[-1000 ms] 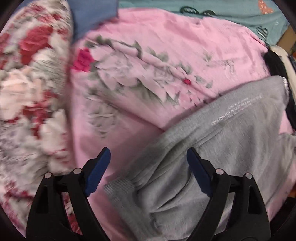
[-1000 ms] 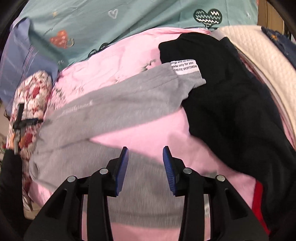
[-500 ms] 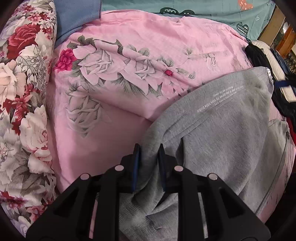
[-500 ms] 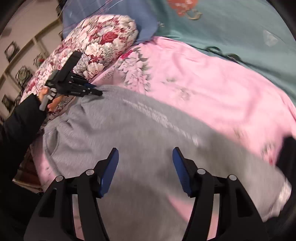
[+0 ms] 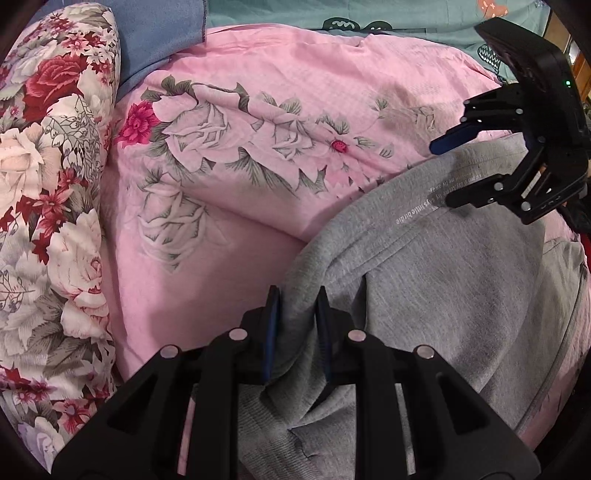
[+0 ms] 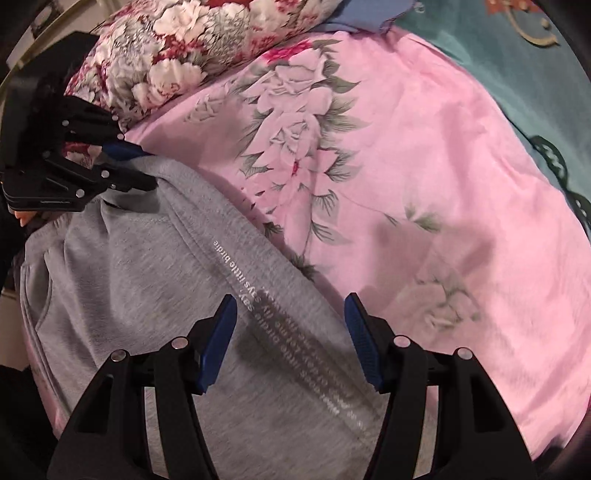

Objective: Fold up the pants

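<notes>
1. Pink quilted bedspread with a grey-and-magenta rose print (image 5: 258, 147) covers the bed you are working over; it also fills the upper right of the right wrist view (image 6: 424, 166).
2. Your grey knit sweatpants with a line of small white lettering (image 5: 461, 295) lie on that bedspread, bunched toward the lower right of the left wrist view and across the lower left of the right wrist view (image 6: 147, 295).
3. Your left gripper (image 5: 295, 317) has its fingers closed tight on a raised fold at the edge of the pants; from the right wrist view you see the same gripper (image 6: 129, 168) pinching that edge at the left.
4. Your right gripper (image 6: 290, 332) has its blue-padded fingers spread wide above the lettered strip, with nothing between them. In the left wrist view it (image 5: 447, 170) hangs at the far end of the pants.
5. Beside the bedspread sits a plump cushion in a red-and-white rose fabric (image 5: 48, 203), just next to the left gripper (image 6: 177, 48).
6. Past the bedspread's far edge you have a teal sheet with small printed motifs (image 5: 406, 18) and a plain blue cloth (image 5: 159, 40).
7. Hard to read: the lettering near your right fingers is smeared by blur, and the lower part of the pants is hidden behind the gripper bodies.
</notes>
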{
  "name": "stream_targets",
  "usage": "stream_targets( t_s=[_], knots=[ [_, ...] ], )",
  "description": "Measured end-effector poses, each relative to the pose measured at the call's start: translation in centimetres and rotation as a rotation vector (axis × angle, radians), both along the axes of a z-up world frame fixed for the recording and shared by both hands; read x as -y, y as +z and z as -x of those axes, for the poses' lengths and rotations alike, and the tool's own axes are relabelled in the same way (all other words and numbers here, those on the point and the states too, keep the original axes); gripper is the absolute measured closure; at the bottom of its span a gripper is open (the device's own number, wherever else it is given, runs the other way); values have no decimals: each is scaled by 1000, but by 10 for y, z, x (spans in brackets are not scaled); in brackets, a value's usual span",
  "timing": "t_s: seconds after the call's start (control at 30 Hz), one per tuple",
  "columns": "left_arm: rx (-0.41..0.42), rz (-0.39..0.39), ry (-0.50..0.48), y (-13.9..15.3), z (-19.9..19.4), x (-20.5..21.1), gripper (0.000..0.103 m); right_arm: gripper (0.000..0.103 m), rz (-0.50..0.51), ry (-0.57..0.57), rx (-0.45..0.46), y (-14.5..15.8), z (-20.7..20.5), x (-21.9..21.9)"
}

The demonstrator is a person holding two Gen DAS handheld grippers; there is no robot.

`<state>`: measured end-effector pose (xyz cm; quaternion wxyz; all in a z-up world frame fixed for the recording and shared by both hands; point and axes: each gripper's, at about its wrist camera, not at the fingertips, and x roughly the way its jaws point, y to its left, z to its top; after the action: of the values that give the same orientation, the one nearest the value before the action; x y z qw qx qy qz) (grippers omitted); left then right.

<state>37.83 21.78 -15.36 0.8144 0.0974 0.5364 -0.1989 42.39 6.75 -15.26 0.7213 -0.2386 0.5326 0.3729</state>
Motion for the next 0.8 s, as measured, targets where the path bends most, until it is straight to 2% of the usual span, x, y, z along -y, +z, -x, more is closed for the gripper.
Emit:
stream_targets(
  t_s=[0.13,0.2,0.23,0.27,0.4,0.6,0.8],
  knots=[
    [5,0,9,2,3,-1,84,43,13,27,5,-9,-5,-10],
    [5,-1,12,2,4,-1,84,55,17,30,-28,-17,-6,-11],
    [7,-7,13,2,5,-1,84,71,10,32,-13,-16,-3,-10],
    [9,-12,15,2,5,0,84,87,-12,48,-45,-16,0,-10],
    [17,-14,46,2,2,-3,83,92,-60,41,6,-8,10,-3],
    [45,-18,159,5,-30,-8,83,92,-42,-51,168,-2,-2,-14],
    [27,-55,168,-9,-39,-5,79,92,-33,-73,143,-20,-20,-15]
  ],
)
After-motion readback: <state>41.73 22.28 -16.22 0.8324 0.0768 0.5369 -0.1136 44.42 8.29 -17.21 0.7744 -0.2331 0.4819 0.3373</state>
